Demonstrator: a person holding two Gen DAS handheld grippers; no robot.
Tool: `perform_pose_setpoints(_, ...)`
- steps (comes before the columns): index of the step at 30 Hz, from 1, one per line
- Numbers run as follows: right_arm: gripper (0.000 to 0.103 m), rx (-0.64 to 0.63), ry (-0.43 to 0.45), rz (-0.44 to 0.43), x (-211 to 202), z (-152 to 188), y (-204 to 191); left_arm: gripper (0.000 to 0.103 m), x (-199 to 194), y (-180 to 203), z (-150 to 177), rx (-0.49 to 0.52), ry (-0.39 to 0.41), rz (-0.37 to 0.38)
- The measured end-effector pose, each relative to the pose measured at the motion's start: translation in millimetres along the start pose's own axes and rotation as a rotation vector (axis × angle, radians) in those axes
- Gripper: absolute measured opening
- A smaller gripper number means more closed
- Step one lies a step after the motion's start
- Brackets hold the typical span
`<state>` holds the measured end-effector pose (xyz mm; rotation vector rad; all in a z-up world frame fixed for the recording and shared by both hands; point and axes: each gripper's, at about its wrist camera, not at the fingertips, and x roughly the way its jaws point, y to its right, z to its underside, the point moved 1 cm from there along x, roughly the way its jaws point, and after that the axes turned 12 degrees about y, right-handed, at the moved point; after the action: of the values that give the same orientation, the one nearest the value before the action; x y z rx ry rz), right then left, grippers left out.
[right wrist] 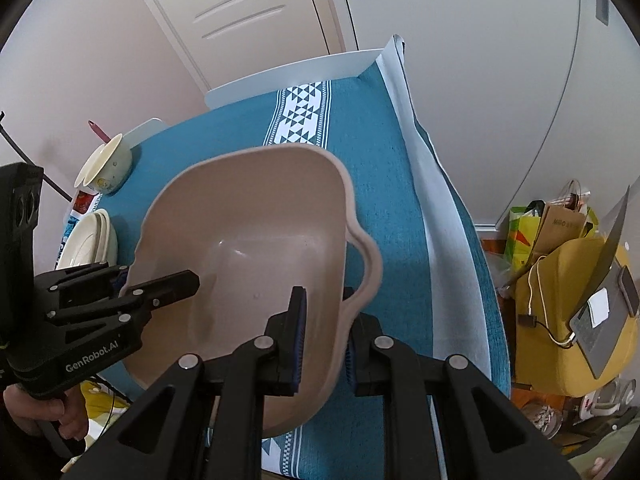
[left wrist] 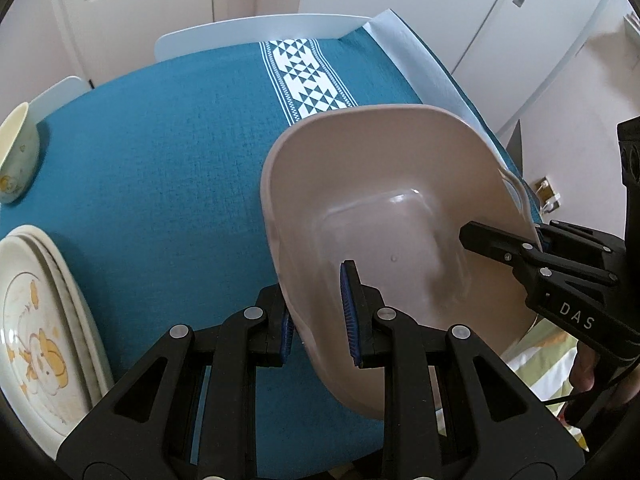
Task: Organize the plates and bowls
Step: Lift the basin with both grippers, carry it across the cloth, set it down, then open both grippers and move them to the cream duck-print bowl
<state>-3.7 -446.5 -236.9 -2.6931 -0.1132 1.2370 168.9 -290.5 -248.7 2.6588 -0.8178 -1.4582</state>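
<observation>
A large beige plastic basin [left wrist: 384, 208] hangs tilted above the teal tablecloth, empty inside. My left gripper [left wrist: 318, 320] is shut on its left wall, one pad inside and one outside. My right gripper [right wrist: 326, 336] is shut on the opposite wall beside the basin's handle [right wrist: 370, 268]. Each gripper also shows in the other's view: the right gripper [left wrist: 504, 240] at the basin's right rim, the left gripper [right wrist: 132, 284] at its left rim. A stack of cream cartoon plates [left wrist: 36, 320] lies at the table's left edge, and a cream bowl [left wrist: 18, 156] stands behind it.
The table [left wrist: 168, 152] has a teal cloth with a white patterned stripe. White chair backs [left wrist: 256, 28] stand beyond its far edge. A door [right wrist: 240, 12] is behind. To the right stand a yellow seat [right wrist: 572, 320] with a laptop and bags [right wrist: 552, 224].
</observation>
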Motion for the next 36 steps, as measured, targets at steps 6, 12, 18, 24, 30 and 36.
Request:
perform_pose_setpoints(6, 0.015, 0.019, -0.005, -0.023, 2, 0, 4, 0.019, -2, 3, 0, 0.023, -0.011, -0.031)
perform_pose_setpoints(12, 0.027, 0.080, -0.018, -0.046, 6, -3, 10, 0.019, 6, 11, 0, 0.064, -0.037, -0.045)
perform_pose_setpoints(18, 0.055, 0.120, -0.003, -0.057, 5, -6, 16, 0.019, 13, 15, 1, 0.083, -0.058, -0.027)
perform_pose_setpoints(24, 0.055, 0.136, -0.004, -0.064, 6, -5, 17, 0.024, 17, 15, 2, 0.087, -0.071, -0.010)
perform_pose_setpoints(30, 0.055, 0.146, 0.007, -0.067, 4, -6, 19, 0.095, 8, 20, -1, 0.104, -0.007, -0.023)
perform_pose_setpoints(36, 0.055, 0.145, 0.021, -0.064, -5, -12, 19, 0.095, -1, 21, -2, 0.125, -0.019, -0.034)
